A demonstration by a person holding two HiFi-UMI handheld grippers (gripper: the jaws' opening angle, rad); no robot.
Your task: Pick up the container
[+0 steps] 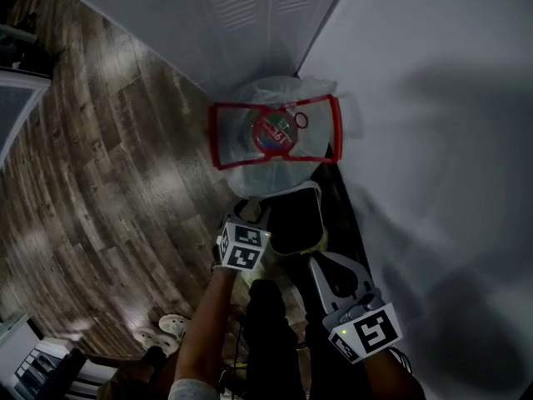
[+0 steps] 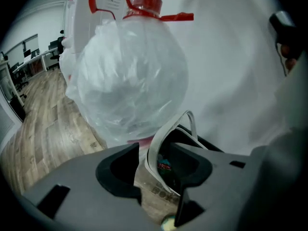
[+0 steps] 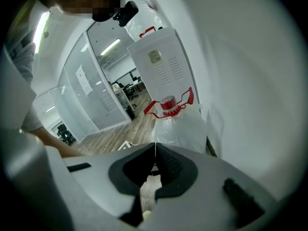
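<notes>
A big clear water jug (image 1: 275, 132) with a red cap and red handle, wrapped in thin plastic, stands on the floor against the wall; it also shows as the jug (image 2: 132, 76) and the jug (image 3: 180, 124). Just in front of it sits a dark bag (image 1: 291, 219) with a white rim. My left gripper (image 1: 254, 211) is at the bag's left edge. In the left gripper view this gripper (image 2: 154, 170) is open, and the bag's white strap (image 2: 156, 150) passes between its jaws without being pinched. My right gripper (image 1: 316, 261), at the bag's near right corner, has its tips together (image 3: 155, 150).
A white wall (image 1: 433, 98) runs along the right. A white louvered cabinet (image 1: 250, 7) stands behind the jug. Wood floor (image 1: 100, 157) stretches to the left. The person's arms and dark legs fill the bottom middle.
</notes>
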